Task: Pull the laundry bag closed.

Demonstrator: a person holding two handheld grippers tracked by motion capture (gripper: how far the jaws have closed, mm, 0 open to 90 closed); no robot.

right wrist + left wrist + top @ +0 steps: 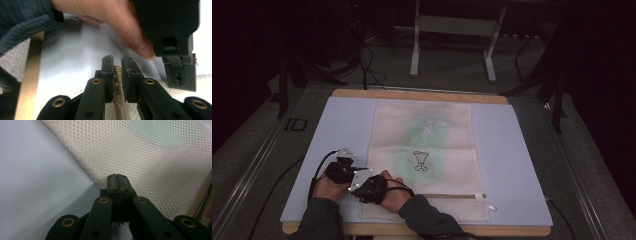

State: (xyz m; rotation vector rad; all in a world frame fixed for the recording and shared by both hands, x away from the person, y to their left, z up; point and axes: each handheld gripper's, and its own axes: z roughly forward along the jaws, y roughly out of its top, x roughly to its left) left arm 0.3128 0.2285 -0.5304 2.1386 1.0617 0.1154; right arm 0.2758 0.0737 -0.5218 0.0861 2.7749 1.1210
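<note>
High view first, left to right: bare blue mat (pixel 337 125), then both hands bunched at the near left corner of a cream mesh laundry bag (pixel 427 150) that lies flat along the middle of the mat, zipper (pixel 452 196) running across its near end. The left gripper (pixel 343 167) sits just outside the bag's left edge; the right gripper (pixel 368 187) is crossed in close beside it, over the corner.

From the left gripper view, the left gripper (pixel 116 176) has its jaws pressed together at the very edge of the mesh, and a bit of thread shows in the seam between them, so I judge it is nipping the bag's rim, though how much fabric it has I cannot tell. In the right gripper view, the right gripper (pixel 117 67) pinches a thin tan tab, which looks like the zipper's pull or tape end, with the left hand (pixel 110 22) looming right in front.

By my reading both grips are set and that is all that is done: the zipper pull appears to be at its left end, and the whole run across the bag is still ahead.
</note>
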